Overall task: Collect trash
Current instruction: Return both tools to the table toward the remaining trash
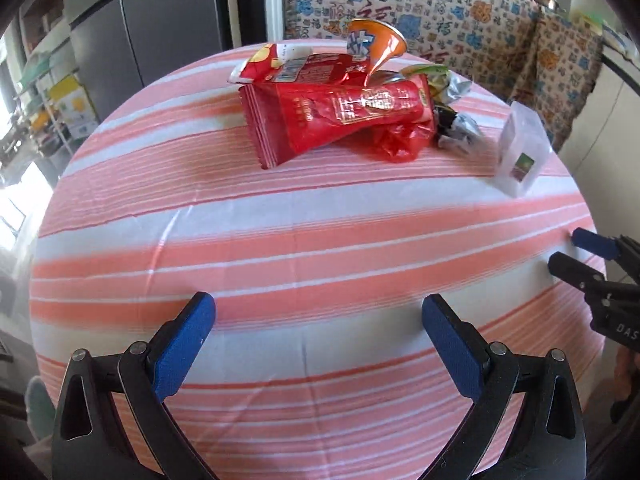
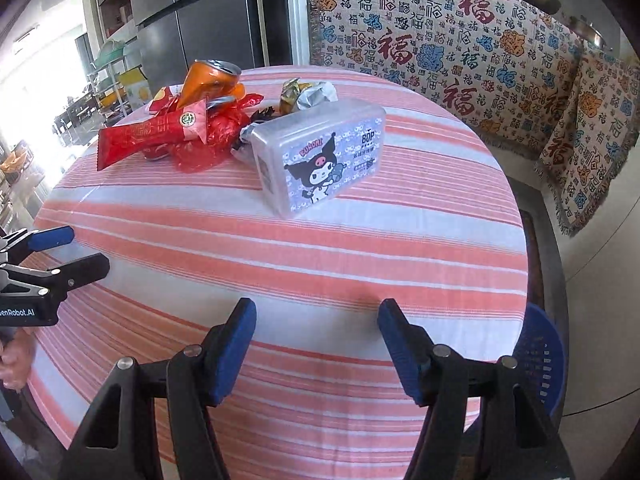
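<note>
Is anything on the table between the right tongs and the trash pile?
Partly. The translucent Kuromi box stands on the striped tablecloth ahead of the open right tongs, in front of the crumpled foil wrappers. The red snack packet and crushed orange can, further left, have only bare cloth before them.

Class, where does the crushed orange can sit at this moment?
The crushed orange can sits at the table's far side, atop the red wrapper; left in the right wrist view.

One crushed orange can (image 2: 210,80), one plastic box (image 2: 320,160) (cartoon print), two red wrappers (image 1: 320,120).
</note>
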{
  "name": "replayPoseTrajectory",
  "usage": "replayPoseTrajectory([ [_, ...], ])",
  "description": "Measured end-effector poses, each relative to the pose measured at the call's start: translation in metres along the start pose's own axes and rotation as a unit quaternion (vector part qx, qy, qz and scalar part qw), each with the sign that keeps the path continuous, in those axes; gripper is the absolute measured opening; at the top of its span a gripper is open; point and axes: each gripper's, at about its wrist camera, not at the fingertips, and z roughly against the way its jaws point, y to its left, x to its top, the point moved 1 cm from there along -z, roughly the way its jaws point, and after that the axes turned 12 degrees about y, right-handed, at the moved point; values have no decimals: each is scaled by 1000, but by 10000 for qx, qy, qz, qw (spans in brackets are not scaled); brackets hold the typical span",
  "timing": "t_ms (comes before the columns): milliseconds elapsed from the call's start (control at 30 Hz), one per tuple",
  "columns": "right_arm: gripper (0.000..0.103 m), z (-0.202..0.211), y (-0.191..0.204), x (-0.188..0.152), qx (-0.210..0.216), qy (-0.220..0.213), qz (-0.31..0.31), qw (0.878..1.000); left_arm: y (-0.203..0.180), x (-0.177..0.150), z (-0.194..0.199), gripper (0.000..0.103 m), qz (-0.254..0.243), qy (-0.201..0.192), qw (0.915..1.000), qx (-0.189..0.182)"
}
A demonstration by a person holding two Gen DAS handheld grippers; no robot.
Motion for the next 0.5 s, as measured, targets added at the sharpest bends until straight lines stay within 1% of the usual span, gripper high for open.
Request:
replayPoseTrajectory([
  [67,75,-3,4,1,-51,-30,-8,10000,5,6,0,102,-58,21,10000,10],
  [100,77,-5,9,0,-85,-58,20,9999,10,11,2,101,-66,-1,10000,-24],
  [167,78,-6,12,0,-106,-127,15,9999,20,23,14,101,-149,-230,9996,22],
  [233,78,-8,11,2,-99,-132,-9,9999,23,39,29,101,-409,-477,9980,92],
  [267,78,-8,12,2,-92,-146,-1,9999,21,49,34,102,-603,-528,9967,77],
  [333,79,-9,12,1,-80,-171,21,9998,11,65,38,102,-1221,-454,9915,-17],
  [367,79,-9,12,1,-78,-185,29,9998,3,72,37,102,-1545,-414,9871,8],
  [400,79,-9,12,1,-75,-195,33,9998,-6,77,35,102,-1900,-414,9808,158],
  [433,79,-9,12,0,-72,-205,39,9998,-12,80,32,102,-2130,-406,9757,321],
  [467,79,-10,12,1,-68,-207,44,9998,-23,91,25,101,-2290,-366,9717,447],
  [500,79,-10,12,0,-60,-204,47,9998,-27,94,19,94,-2415,-260,9688,493],
])
